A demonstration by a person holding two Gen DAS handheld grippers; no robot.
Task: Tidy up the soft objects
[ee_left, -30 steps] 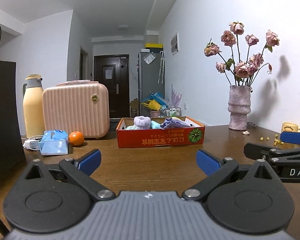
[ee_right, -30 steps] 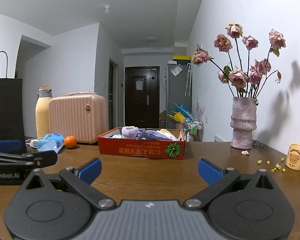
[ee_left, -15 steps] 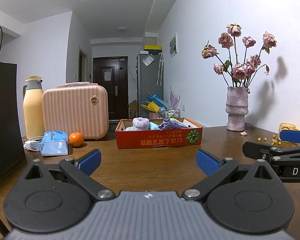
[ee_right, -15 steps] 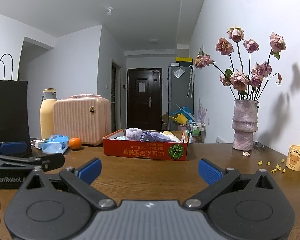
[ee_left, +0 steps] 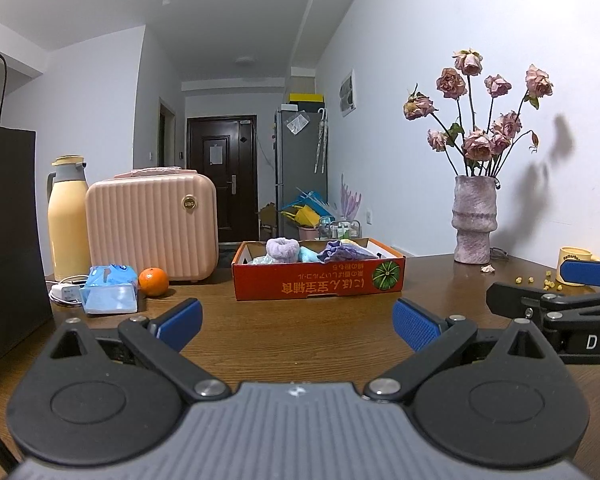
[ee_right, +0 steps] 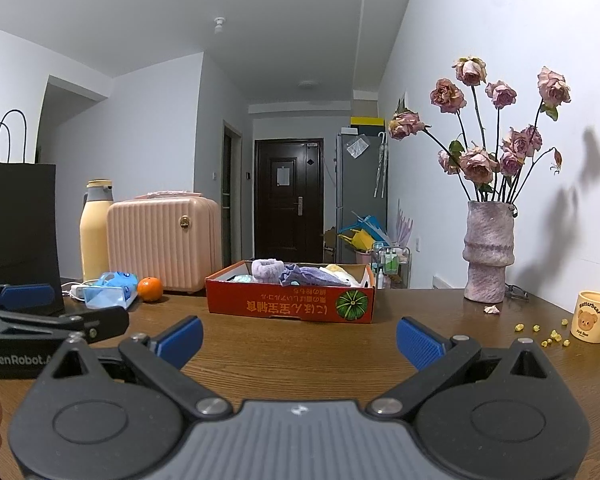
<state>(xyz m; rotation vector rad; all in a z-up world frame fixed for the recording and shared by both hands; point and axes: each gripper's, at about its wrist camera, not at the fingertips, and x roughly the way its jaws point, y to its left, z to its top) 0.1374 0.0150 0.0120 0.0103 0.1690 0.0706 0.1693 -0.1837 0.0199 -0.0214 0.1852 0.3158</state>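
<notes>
A shallow red cardboard box [ee_left: 318,282] [ee_right: 290,300] stands mid-table and holds soft items: a lilac fluffy roll [ee_left: 283,248] [ee_right: 267,269], a purple cloth [ee_left: 342,251] [ee_right: 306,274], and pale blue and yellow pieces. My left gripper [ee_left: 297,322] hovers over the near table, open and empty, well short of the box. My right gripper [ee_right: 299,338] is likewise open and empty, beside the left one. Each gripper shows at the edge of the other's view.
On the left stand a black paper bag [ee_left: 8,236], a yellow thermos [ee_left: 67,216], a pink case [ee_left: 153,226], a tissue pack [ee_left: 110,288] and an orange [ee_left: 153,281]. A vase of dried roses [ee_right: 488,256], a cream mug [ee_right: 596,322] and scattered crumbs [ee_right: 548,334] sit right.
Both grippers have drawn back slightly and tilted upward, so the box and table objects sit lower and smaller in view. Both stay open.
</notes>
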